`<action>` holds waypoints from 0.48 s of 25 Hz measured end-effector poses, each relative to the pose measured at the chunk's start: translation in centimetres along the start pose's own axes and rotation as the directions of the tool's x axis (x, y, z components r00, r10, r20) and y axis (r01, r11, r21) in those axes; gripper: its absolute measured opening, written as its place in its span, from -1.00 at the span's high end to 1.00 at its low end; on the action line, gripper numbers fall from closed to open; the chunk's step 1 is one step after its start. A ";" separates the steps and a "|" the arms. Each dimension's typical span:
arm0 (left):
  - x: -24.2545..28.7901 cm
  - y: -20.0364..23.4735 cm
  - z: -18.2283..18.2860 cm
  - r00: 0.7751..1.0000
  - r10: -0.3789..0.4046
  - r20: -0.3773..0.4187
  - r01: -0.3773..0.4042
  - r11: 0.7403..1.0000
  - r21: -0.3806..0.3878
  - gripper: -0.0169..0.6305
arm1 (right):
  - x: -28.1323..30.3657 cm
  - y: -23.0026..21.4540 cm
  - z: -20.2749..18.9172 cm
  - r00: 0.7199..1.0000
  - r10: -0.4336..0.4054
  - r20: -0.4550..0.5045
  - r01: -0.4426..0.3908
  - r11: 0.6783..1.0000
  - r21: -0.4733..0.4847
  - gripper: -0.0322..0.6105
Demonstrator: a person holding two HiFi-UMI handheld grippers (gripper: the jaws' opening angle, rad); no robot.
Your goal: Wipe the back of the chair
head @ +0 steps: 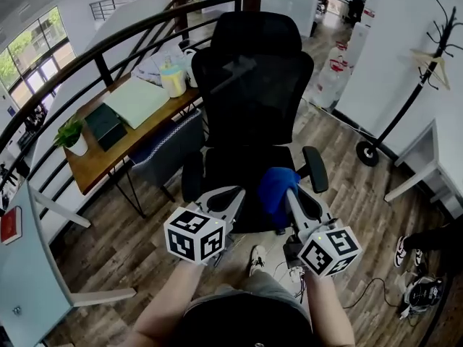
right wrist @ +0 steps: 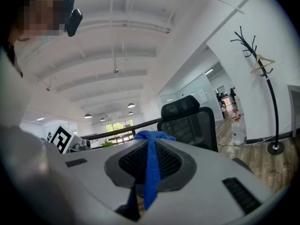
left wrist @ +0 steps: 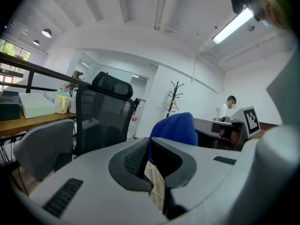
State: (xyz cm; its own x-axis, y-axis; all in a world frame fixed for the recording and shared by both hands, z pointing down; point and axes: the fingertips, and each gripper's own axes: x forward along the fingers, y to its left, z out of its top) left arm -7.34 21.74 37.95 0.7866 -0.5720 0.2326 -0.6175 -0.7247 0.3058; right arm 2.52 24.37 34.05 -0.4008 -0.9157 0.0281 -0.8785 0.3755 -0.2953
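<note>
The black mesh office chair stands in front of me with its seat toward me, so its back faces away. My right gripper is shut on a blue cloth, which hangs bunched over the seat's front right. In the right gripper view the blue cloth is pinched as a strip between the jaws, with the chair beyond. My left gripper hovers over the seat's front left, jaws together and holding nothing. The left gripper view shows the chair and the blue cloth beside it.
A wooden desk with a plant, boxes and a jug stands at the left behind a curved railing, with a grey chair tucked under it. A coat rack and a white table are at the right. Cables lie on the floor near my feet.
</note>
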 end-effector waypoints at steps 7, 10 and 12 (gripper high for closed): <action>8.3 2.0 4.2 0.996 0.082 0.030 -0.083 0.997 0.005 0.87 | 5.2 -7.3 4.5 0.996 0.093 -0.002 -0.093 0.996 -0.015 0.73; 11.0 2.4 5.4 0.994 0.106 0.031 -0.107 0.994 0.030 0.87 | 7.0 -9.4 5.5 0.992 0.129 -0.013 -0.130 0.991 -0.024 0.73; 12.3 2.6 6.1 0.992 0.116 0.041 -0.117 0.993 0.030 0.87 | 7.9 -10.4 5.8 0.989 0.148 -0.021 -0.149 0.989 -0.026 0.73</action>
State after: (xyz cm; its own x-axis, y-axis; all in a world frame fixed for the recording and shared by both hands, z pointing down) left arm 0.68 10.51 35.91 0.7090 -0.6670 0.2288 -0.7051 -0.6641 0.2488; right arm 10.02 12.40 31.80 -0.5320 -0.8467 0.0038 -0.8155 0.5111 -0.2714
